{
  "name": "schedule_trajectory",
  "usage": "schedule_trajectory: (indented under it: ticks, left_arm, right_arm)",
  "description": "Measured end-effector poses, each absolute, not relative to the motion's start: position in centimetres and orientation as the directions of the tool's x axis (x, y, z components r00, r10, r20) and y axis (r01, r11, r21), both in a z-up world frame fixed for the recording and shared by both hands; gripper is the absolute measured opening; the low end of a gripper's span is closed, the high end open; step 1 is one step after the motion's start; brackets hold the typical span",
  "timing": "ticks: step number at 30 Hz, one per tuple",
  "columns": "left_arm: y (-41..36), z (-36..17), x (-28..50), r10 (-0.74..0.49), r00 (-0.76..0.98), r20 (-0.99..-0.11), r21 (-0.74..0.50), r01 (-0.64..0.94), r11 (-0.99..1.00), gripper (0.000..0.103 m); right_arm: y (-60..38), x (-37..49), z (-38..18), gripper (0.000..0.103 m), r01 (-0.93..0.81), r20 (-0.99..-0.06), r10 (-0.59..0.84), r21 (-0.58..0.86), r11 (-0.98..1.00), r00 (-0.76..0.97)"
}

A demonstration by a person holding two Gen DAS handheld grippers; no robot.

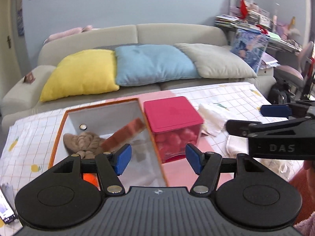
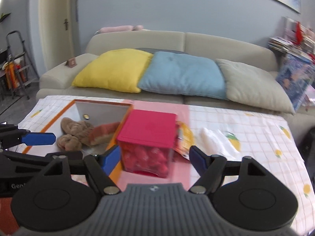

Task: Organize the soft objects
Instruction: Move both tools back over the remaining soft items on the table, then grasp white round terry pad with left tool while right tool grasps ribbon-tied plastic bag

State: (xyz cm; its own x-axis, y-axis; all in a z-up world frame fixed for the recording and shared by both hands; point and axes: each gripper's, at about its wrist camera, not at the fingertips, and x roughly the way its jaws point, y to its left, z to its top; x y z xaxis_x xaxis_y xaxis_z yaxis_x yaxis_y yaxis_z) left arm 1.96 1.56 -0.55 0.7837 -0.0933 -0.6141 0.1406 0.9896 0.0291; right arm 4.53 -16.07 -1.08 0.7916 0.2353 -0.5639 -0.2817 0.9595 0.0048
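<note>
My left tongs (image 1: pixel 158 158) stand wide open above the near edge of the bench (image 1: pixel 226 96), blue pads (image 1: pixel 123 159) well apart, with nothing between them and nothing touched. Seen through the gap are the right wall of the orange-rimmed open box (image 1: pixel 61 131) and the lower left corner of the pink-lidded clear box (image 1: pixel 173 116).

My right tongs (image 2: pixel 155 159) are likewise spread wide and hold nothing; no pad touches anything. In the right wrist view the pink-lidded clear box (image 2: pixel 149 127) lies straight ahead between the pads, farther off, and it is filled with pink-red soft pieces (image 2: pixel 145 157).

Each pair of tongs shows in the other's view: the right tongs (image 1: pixel 256 118) enter from the right edge of the left wrist view, over the white cloth (image 1: pixel 210 116); the left tongs (image 2: pixel 35 145) enter from the left edge of the right wrist view, over the open box (image 2: pixel 102 104).

Soft objects: a tan knitted item (image 1: pixel 82 143) and a reddish-and-beige soft item (image 1: pixel 126 133) lie inside the open box, touching each other. The white cloth rests on the checked bench cover, right of the clear box. The two boxes stand side by side, just about touching. Behind the bench, a sofa (image 1: pixel 177 31) carries yellow (image 1: pixel 80 72), blue (image 1: pixel 153 63) and grey (image 1: pixel 218 61) cushions in a row.
</note>
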Motion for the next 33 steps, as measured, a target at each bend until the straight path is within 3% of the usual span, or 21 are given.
schedule_trajectory:
  ticks: [7,16,22,33]
  left_arm:
    - [-0.3,-0.3,1.4,-0.172,0.788,-0.591,-0.046,0.179,0.983,0.074]
    - [-2.9,-2.1,2.4,-0.312,0.735,-0.602,-0.207,0.233,0.95,0.071]
    - [-5.3,-3.9,3.3,-0.328,0.684,-0.652,-0.194,0.268,0.944,0.07]
    - [-8.0,-7.1,5.4,-0.373,0.545,-0.751,-0.203,0.348,0.915,0.07]
  right_arm:
    - [-20.6,2.6,-1.6,0.081,-0.161,-0.56,0.122,-0.02,0.987,0.82]
    - [-25.6,2.1,-4.7,0.081,-0.013,-0.625,-0.021,-0.049,0.999,0.78]
    - [-28.1,3.7,-7.1,0.081,0.025,-0.753,-0.053,-0.049,0.999,0.656]
    - [-31.9,5.9,-10.6,0.086,-0.001,-0.841,-0.031,-0.037,0.999,0.54]
